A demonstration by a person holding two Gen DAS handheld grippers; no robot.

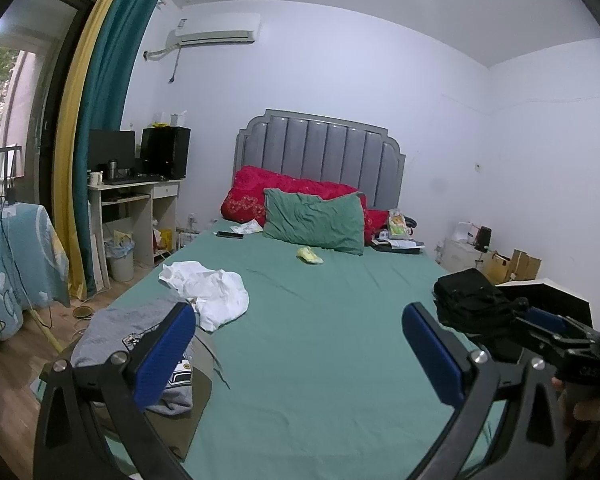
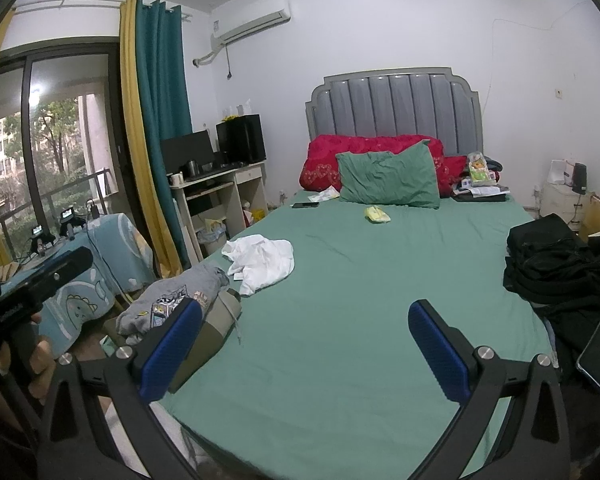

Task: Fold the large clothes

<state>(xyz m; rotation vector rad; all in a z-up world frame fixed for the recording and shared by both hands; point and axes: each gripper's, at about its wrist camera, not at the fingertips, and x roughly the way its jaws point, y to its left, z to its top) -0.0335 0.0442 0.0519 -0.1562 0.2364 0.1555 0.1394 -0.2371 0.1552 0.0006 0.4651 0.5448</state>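
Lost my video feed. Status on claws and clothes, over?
Left claw and right claw open, empty, above the bed. White garment, grey sweatshirt crumpled, unfolded. Black bag on right edge.

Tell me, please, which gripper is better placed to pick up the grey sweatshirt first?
Probably the left gripper: the grey sweatshirt lies right at its left finger, on the bed's left edge. The right gripper, also open and empty, sits further right.

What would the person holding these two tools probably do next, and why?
Probably reach the left tool toward the grey sweatshirt crumpled at the bed's left edge. Both it and the right tool hang open and empty over bare sheet, and no garment is spread out yet.
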